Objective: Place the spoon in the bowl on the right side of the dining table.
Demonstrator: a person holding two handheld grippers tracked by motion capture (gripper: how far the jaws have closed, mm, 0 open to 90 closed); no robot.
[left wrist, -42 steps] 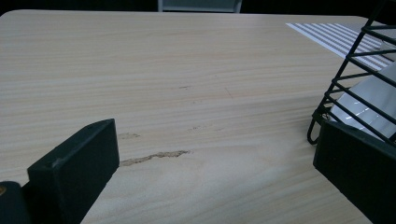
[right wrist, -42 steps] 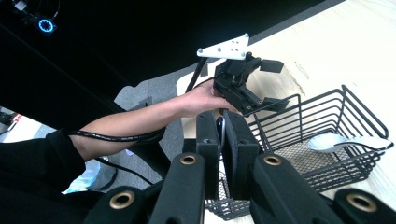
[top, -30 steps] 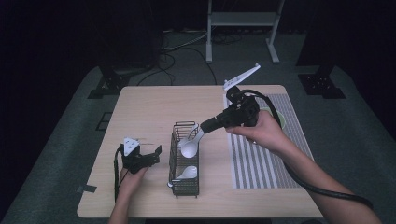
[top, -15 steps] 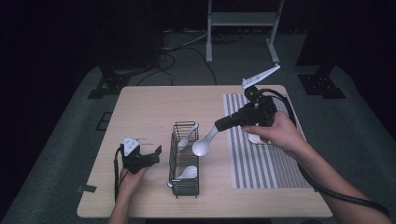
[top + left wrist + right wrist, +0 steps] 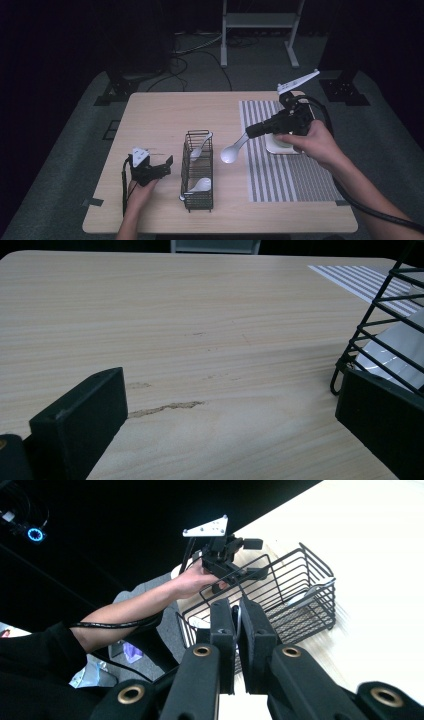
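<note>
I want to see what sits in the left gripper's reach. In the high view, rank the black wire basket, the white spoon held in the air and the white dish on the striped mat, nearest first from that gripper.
From the left gripper:
1. Black wire basket, just to its right on the wooden table.
2. White spoon, in the air past the basket, held by the right gripper.
3. White dish, on the striped mat, far right.

light: bright tabletop; surround: dark; blur: slight; shadows: soft

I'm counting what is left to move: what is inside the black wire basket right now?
Two white spoons lie in the wire basket: the far spoon leans on the far end, the near spoon rests low. The basket floor beneath them is hidden. A third spoon hangs outside, clamped in the right gripper.
</note>
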